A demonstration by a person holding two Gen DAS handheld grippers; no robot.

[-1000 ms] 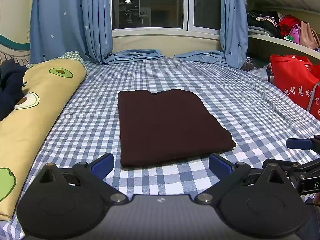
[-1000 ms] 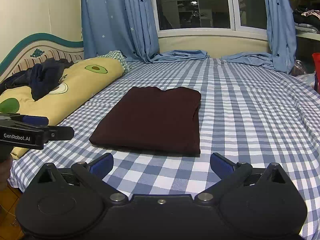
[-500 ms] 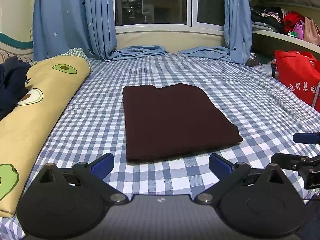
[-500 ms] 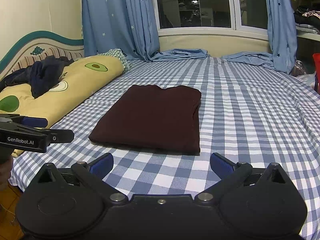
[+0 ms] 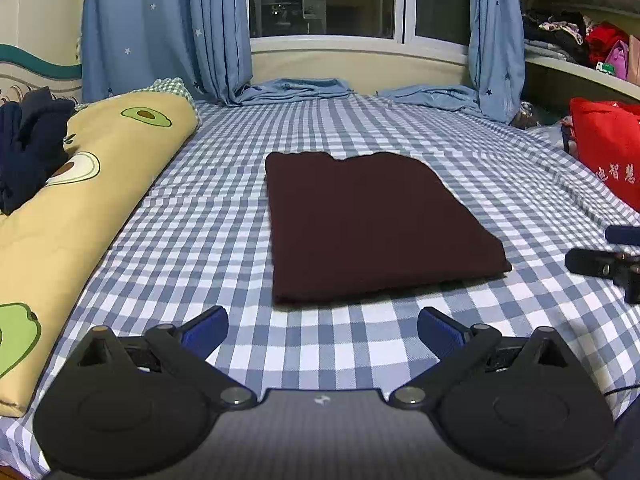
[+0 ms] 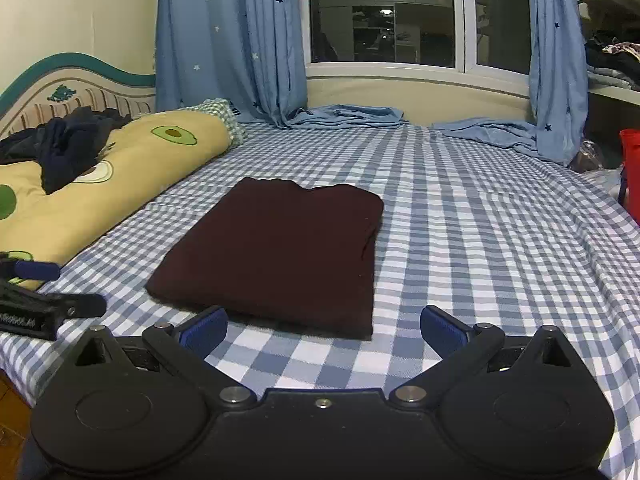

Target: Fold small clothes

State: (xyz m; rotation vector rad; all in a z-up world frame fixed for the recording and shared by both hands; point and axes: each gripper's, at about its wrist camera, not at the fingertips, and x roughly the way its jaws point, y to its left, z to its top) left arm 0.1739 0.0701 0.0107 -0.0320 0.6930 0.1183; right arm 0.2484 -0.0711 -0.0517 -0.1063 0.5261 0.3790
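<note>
Black gripper (image 5: 322, 330) — blue pads (image 5: 206, 327), silver screws

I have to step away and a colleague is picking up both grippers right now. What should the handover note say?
Left gripper: open, empty, held short of the garment's near edge.
Right gripper: open, empty, likewise short of it.
Dark maroon garment: lies flat on the checked bed sheet as a neat rectangle, touched by neither gripper.
Done: this piece looks folded.
Left: perhaps one more fold or moving it aside; dark clothes sit piled on the avocado pillow, possibly next.
</note>
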